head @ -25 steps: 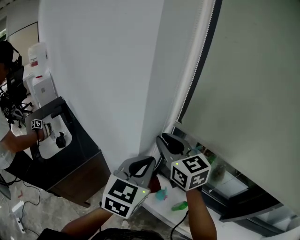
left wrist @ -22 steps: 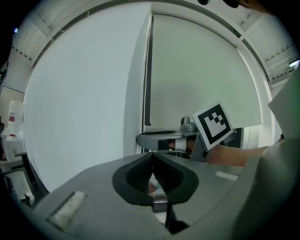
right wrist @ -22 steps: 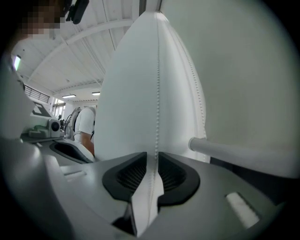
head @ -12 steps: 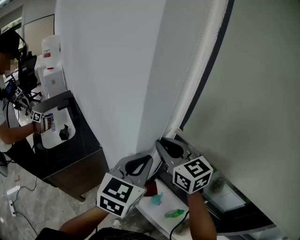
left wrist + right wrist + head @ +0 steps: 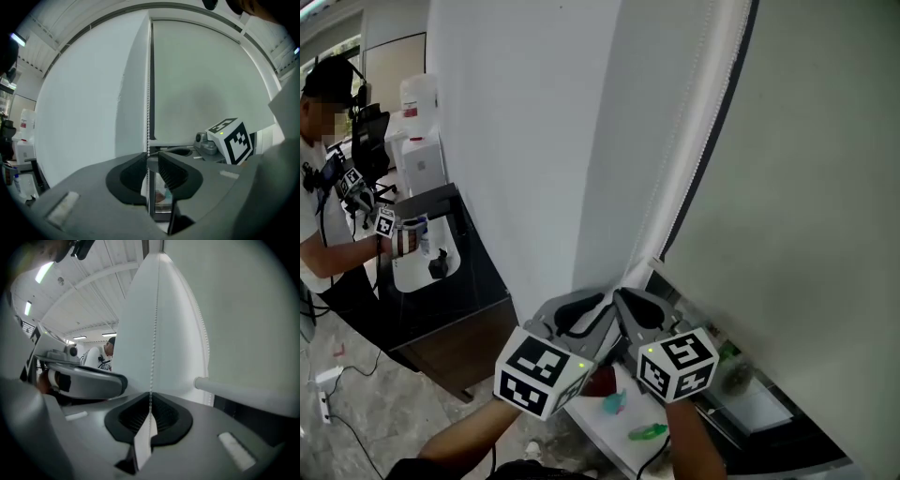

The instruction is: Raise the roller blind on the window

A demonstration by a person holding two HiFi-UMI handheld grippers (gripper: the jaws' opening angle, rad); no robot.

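1. Left gripper [image 5: 151,161]: jaws are opening, and the bead chain [image 5: 148,103] runs loose between them.
2. Right gripper [image 5: 151,405]: jaws are closing on the bead chain.
3. Roller blind [image 5: 797,187] hangs lowered, right of both grippers.

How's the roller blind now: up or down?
Mostly down: the roller blind hangs long, and its bottom bar sits low, only a narrow gap beneath.

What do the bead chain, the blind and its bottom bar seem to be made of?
The bead chain is small white beads in a line, probably plastic. The blind is a matte pale grey sheet, likely coated fabric; no weave shows. Its bottom bar is a smooth white rounded tube, plastic or painted metal; I cannot tell which.
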